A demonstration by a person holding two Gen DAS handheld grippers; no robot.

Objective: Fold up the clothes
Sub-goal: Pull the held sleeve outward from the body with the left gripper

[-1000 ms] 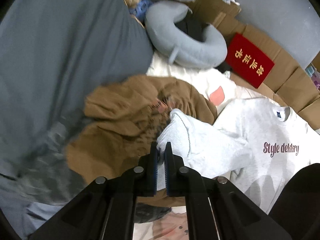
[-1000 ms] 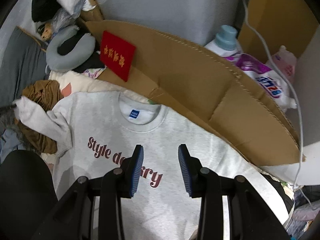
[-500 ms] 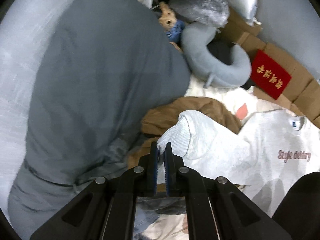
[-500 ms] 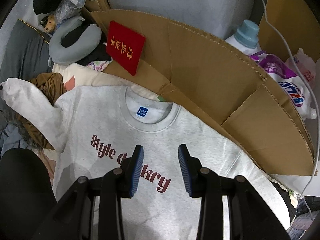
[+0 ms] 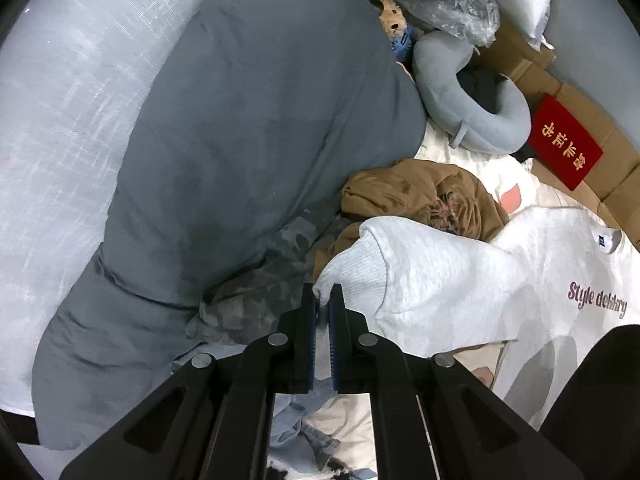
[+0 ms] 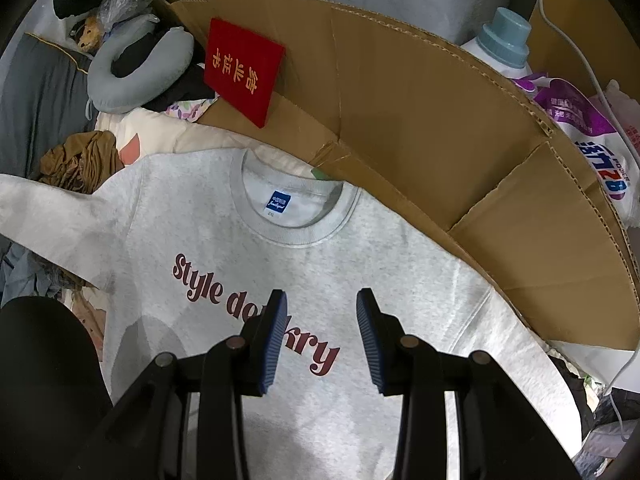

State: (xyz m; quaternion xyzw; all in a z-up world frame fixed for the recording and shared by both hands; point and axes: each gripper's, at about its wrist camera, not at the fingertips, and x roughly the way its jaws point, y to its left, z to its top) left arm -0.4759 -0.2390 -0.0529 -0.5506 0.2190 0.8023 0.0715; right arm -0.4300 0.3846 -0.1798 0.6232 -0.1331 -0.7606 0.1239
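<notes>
A light grey sweatshirt with maroon lettering lies face up, collar toward the cardboard. Its left sleeve is lifted and stretched out to the left. My left gripper is shut on the ribbed cuff of that sleeve, held above a brown garment. My right gripper hangs open over the chest of the sweatshirt, just above the lettering, with nothing between its fingers.
A big grey pillow fills the left. A grey neck pillow, a small teddy bear and a red booklet lie at the back. Flattened cardboard and detergent bottles border the right. A dark knee is at the lower left.
My left gripper has lifted the sleeve cuff up and out to the left, unfolding the sleeve off the brown garment. My right gripper has sunk a little toward the chest lettering.
</notes>
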